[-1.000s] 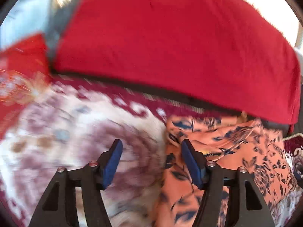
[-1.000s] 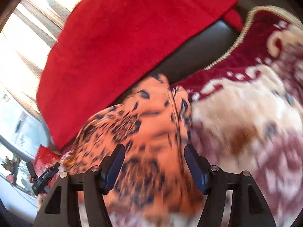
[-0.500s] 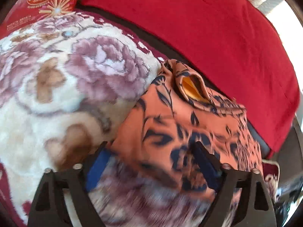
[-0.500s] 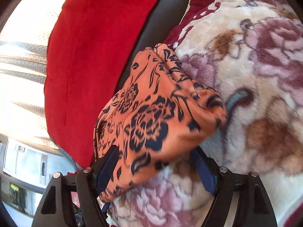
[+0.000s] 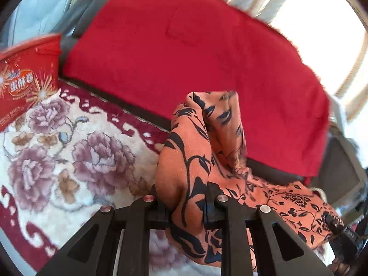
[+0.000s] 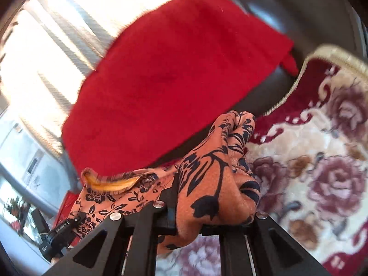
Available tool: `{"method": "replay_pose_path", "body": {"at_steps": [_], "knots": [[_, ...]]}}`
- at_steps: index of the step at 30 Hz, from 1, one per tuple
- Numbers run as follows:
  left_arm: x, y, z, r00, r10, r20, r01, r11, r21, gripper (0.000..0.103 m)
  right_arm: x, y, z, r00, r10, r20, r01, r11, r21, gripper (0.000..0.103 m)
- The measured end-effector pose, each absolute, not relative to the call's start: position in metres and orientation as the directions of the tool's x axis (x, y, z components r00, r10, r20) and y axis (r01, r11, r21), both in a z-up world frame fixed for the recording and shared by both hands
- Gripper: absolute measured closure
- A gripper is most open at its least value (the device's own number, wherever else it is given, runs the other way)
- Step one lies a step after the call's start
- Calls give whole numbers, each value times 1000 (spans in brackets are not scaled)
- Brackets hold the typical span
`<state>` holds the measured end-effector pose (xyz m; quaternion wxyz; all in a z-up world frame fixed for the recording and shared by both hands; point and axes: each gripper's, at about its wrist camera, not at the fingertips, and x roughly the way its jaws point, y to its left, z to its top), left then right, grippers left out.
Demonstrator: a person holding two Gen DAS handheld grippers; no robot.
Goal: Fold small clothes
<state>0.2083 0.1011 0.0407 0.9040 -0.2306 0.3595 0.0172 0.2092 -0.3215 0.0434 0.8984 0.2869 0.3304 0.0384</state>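
Note:
The small garment (image 5: 202, 156) is orange cloth with a black flower print. My left gripper (image 5: 186, 209) is shut on one bunched end of it and holds it up above the flowered blanket (image 5: 69, 161). The cloth stretches off to the right, towards the other gripper's body at the lower right. My right gripper (image 6: 211, 209) is shut on the other bunched end of the garment (image 6: 216, 179). From there the cloth runs left, showing a yellow inner band (image 6: 110, 185). The pads of both grippers are hidden by the cloth.
A red cover (image 5: 188, 50) drapes a dark sofa back behind the blanket; it also shows in the right wrist view (image 6: 174, 69). A red printed box (image 5: 25, 80) stands at the far left. The blanket's braided edge (image 6: 296, 80) lies at the right. Bright windows are behind.
Both grippers came down open over the garment's two ends, shut on them, and have lifted the cloth off the blanket so it hangs stretched between them.

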Motion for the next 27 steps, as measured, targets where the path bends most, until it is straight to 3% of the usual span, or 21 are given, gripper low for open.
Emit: {"method": "replay_pose_path", "body": {"at_steps": [4, 5, 6, 7, 8, 9, 11, 13, 15, 17, 22, 27], "knots": [[144, 86, -5, 701, -155, -696, -161, 917, -366, 76, 132, -340, 0, 750, 225, -622, 195, 824, 532, 86], [138, 83, -41, 644, -142, -751, -170, 931, -323, 68, 126, -345, -21, 721, 231, -653, 218, 819, 531, 80], [135, 80, -69, 585, -137, -799, -180, 939, -293, 66, 116, -358, -66, 632, 250, -734, 291, 800, 524, 68], [134, 81, -99, 501, -128, -856, -207, 943, -262, 62, 109, -369, -98, 552, 269, -789, 369, 770, 520, 65], [131, 92, -125, 454, -171, -874, -234, 924, -303, 54, 98, -381, -120, 533, 325, -781, 406, 712, 573, 66], [124, 103, -124, 507, -221, -833, -230, 897, -378, 54, 88, -390, -122, 577, 357, -735, 389, 670, 632, 66], [121, 117, -108, 499, -206, -842, -260, 891, -372, 36, 78, -400, -104, 589, 296, -752, 389, 712, 584, 61], [122, 130, -81, 561, -108, -821, -295, 900, -320, 31, 73, -407, -80, 627, 214, -749, 375, 760, 530, 37], [129, 140, -61, 615, -54, -787, -297, 908, -295, 23, 78, -412, -60, 656, 174, -735, 345, 796, 497, 37], [143, 143, -56, 628, -37, -777, -288, 917, -277, 22, 93, -411, -42, 668, 158, -727, 316, 824, 470, 37], [188, 127, -82, 575, -132, -807, -162, 949, -270, 22, 145, -407, -30, 667, 199, -718, 184, 890, 417, 37], [237, 114, -95, 568, -170, -805, -88, 960, -265, 22, 223, -410, -49, 622, 178, -763, 170, 920, 353, 37]]}}
